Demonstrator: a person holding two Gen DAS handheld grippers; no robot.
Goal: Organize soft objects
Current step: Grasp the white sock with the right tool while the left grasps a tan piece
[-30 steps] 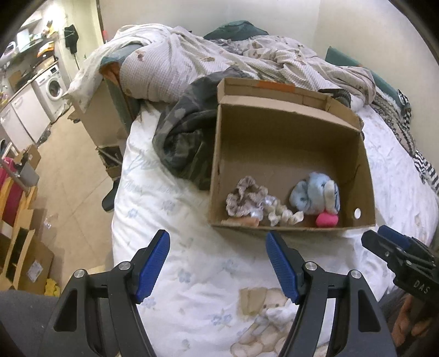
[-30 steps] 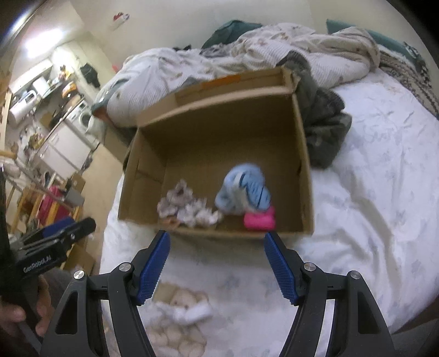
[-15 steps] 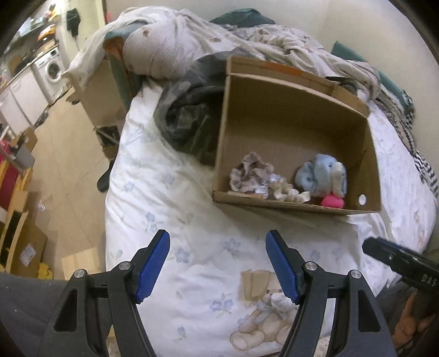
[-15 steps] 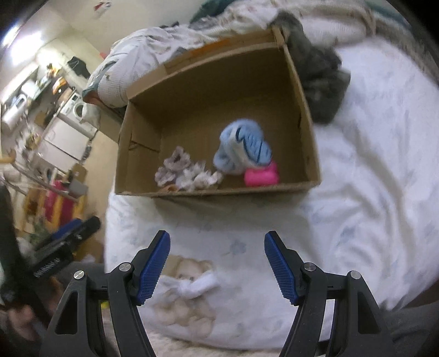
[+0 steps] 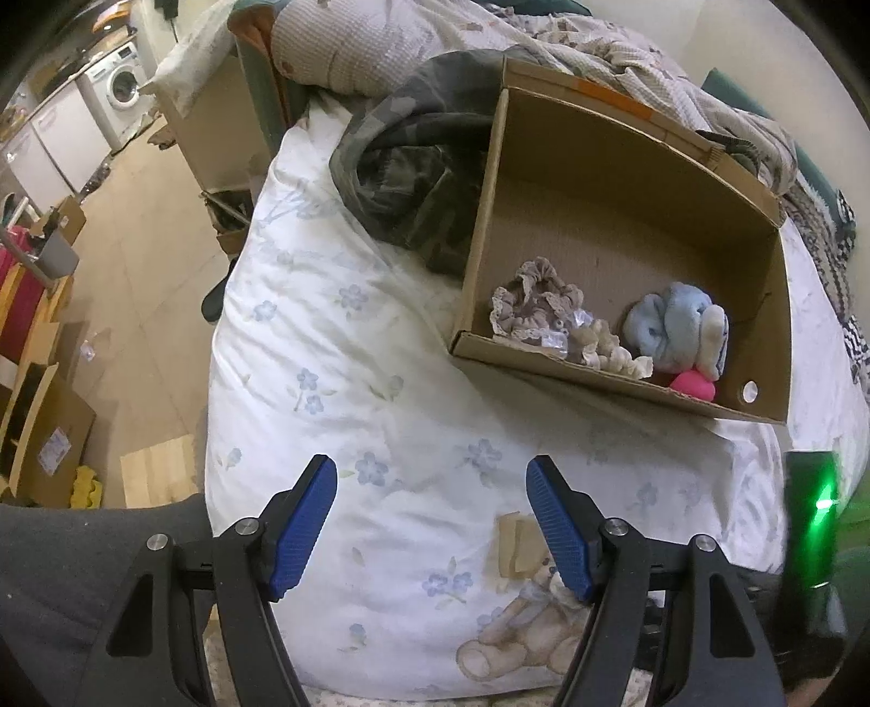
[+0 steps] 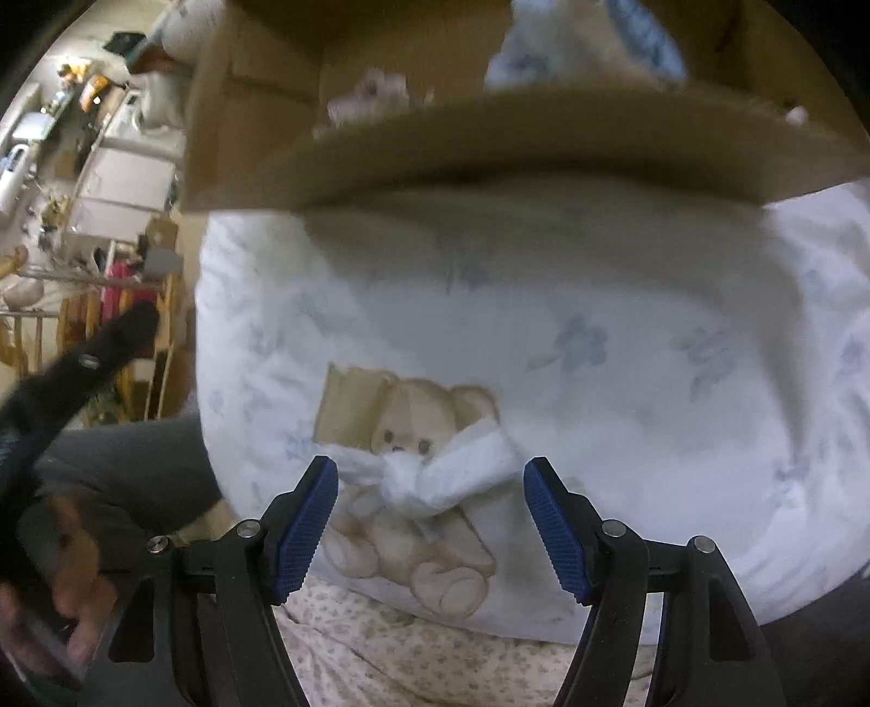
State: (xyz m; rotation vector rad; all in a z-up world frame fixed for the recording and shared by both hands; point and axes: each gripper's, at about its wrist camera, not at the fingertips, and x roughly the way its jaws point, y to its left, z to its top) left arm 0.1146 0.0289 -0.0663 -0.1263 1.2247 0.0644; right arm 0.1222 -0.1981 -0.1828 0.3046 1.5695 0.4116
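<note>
A brown cardboard box [image 5: 625,179] lies on the bed. Inside it are a frilly beige scrunchie [image 5: 535,310], a cream lace piece [image 5: 603,348], a light blue plush toy [image 5: 679,326] and a pink soft item [image 5: 693,385]. My left gripper [image 5: 432,525] is open and empty, above the white floral duvet [image 5: 353,353], well short of the box. My right gripper [image 6: 429,522] is open and empty, low over the teddy bear print [image 6: 418,435] on the duvet. The box's near wall [image 6: 516,152] is blurred in the right wrist view, with the blue plush [image 6: 587,43] above it.
A camouflage garment [image 5: 413,163] and a rumpled blanket [image 5: 380,49] lie behind and left of the box. The bed's left edge drops to a tiled floor [image 5: 130,272] with cardboard boxes [image 5: 49,435] and a washing machine [image 5: 122,87]. The left gripper's body [image 6: 76,380] shows in the right wrist view.
Both grippers have pulled back from the box toward the bed's near edge. The right gripper has dropped low over the teddy print. Both stay open and empty.
</note>
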